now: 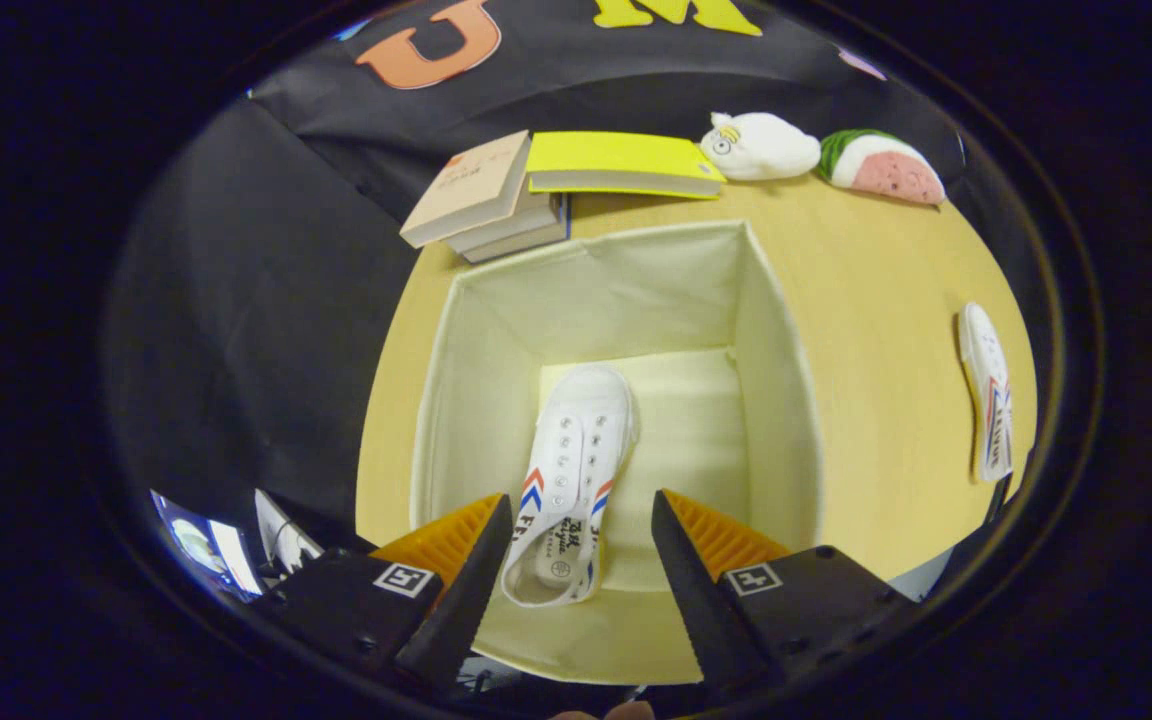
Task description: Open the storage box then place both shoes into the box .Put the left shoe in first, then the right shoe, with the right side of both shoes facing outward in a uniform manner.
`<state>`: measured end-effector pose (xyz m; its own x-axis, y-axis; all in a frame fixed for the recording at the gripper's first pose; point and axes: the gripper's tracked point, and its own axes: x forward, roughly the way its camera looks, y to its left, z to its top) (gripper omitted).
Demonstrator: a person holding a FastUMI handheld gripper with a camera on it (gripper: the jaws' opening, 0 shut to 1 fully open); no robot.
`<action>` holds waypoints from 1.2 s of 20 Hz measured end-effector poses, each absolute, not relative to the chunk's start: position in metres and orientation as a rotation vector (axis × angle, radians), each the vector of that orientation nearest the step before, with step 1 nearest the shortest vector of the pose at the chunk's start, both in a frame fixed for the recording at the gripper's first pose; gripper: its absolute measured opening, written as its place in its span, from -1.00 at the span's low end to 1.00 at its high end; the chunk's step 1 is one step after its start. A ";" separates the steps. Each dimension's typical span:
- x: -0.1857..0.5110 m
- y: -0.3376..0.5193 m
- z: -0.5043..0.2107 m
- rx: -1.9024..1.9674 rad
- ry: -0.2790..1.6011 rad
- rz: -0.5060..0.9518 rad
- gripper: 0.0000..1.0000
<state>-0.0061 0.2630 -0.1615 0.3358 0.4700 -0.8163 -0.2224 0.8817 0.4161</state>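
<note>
Lying on the floor of the open cream fabric storage box (776, 400), a white canvas shoe (568, 480) points away from the claw (581, 545), whose fingers hang spread apart above it, gripping nothing. A second white shoe (986, 392) rests on the wooden counter (876, 330), well right of the box.

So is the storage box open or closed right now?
Open: the storage box has no lid on, one shoe lying inside. The tool hangs open above it.
</note>
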 end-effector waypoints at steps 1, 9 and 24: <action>-0.004 0.252 -0.148 0.240 1.108 0.452 0.82; 0.011 0.075 -0.105 0.243 0.876 0.239 0.84; 0.059 -0.170 -0.289 0.255 1.165 0.073 0.87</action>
<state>0.0594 -0.1701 -0.2891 0.3957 0.1879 -0.8989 0.0750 0.9690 0.2356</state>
